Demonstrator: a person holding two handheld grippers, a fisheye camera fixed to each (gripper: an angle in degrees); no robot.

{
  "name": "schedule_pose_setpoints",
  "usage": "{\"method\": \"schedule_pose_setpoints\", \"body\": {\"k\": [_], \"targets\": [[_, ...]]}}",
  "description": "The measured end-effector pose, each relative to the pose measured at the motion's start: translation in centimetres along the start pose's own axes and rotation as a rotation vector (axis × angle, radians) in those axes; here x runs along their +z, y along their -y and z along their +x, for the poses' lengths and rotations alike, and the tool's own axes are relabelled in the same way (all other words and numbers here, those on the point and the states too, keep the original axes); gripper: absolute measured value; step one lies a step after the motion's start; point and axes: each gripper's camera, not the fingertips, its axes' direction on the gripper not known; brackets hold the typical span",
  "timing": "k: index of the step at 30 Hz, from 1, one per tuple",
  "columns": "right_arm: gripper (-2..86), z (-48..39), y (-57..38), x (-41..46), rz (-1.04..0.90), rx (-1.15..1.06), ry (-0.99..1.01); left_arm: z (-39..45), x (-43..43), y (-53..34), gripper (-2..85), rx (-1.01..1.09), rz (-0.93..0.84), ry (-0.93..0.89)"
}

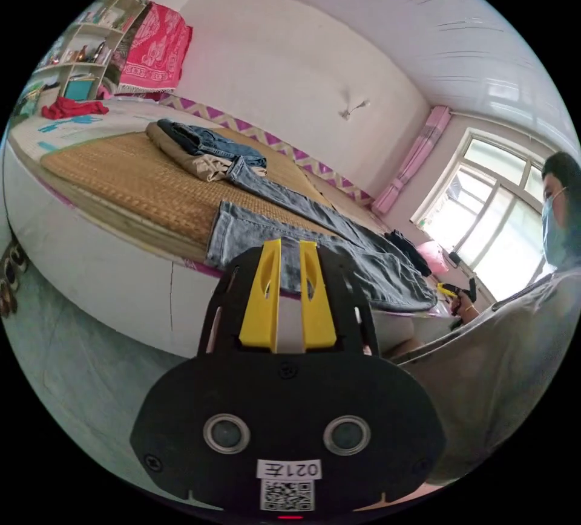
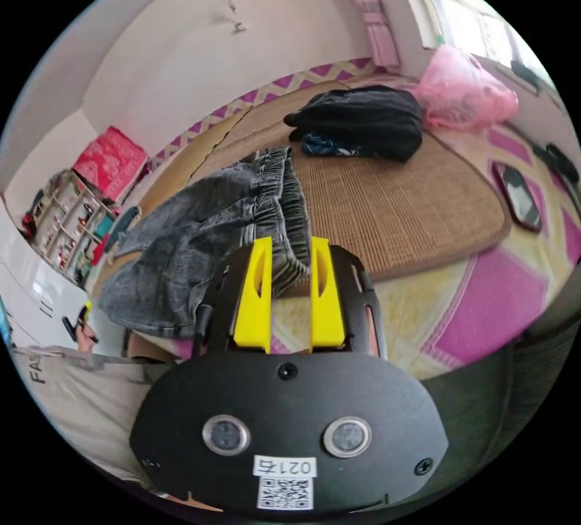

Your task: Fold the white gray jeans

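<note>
Gray jeans (image 1: 315, 228) lie spread on a woven mat (image 1: 139, 180) covering a bed (image 1: 91, 259) beside a window (image 1: 496, 204). Both hand-held grippers, left (image 1: 289, 247) and right (image 2: 290, 244), hang open, gripping nothing.

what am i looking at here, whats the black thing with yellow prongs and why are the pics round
Each picture comes from a fisheye camera riding on a handheld tool, which is why it looks round and bent. A person holds one tool in each hand; the black plate with two yellow prongs is that tool's claw.

The left gripper view shows the left claw near the leg ends of gray jeans spread out flat on a woven mat on a bed. The prongs stand slightly apart and hold nothing. Folded clothes lie further back, and the person stands at the right.

The right gripper view looks from the other end: the right claw is open at the jeans' elastic waistband, not gripping it. Behind are a black garment pile and a pink bag.
</note>
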Motion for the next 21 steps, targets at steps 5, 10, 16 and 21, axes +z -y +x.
{"method": "schedule_pose_setpoints", "body": {"k": [5, 10, 16, 21], "targets": [[10.6, 4.8, -5.7, -0.1, -0.015, 0.255, 0.18, -1.2, -2.6, -4.7, 6.9, -0.256, 0.104, 0.016], [10.8, 8.1, -8.5, 3.2, -0.003, 0.403, 0.376, -1.7, -3.0, -8.3, 9.2, -0.434, 0.157, 0.035], [9.0, 10.8, -9.5, 5.2, 0.029, 0.491, 0.491, -2.8, -3.1, -10.5, 10.0, -0.583, 0.176, -0.03], [8.2, 12.7, -10.3, 6.3, 0.038, 0.52, 0.523, -4.5, -1.2, -10.0, 10.4, -0.626, 0.17, -0.105]]}}
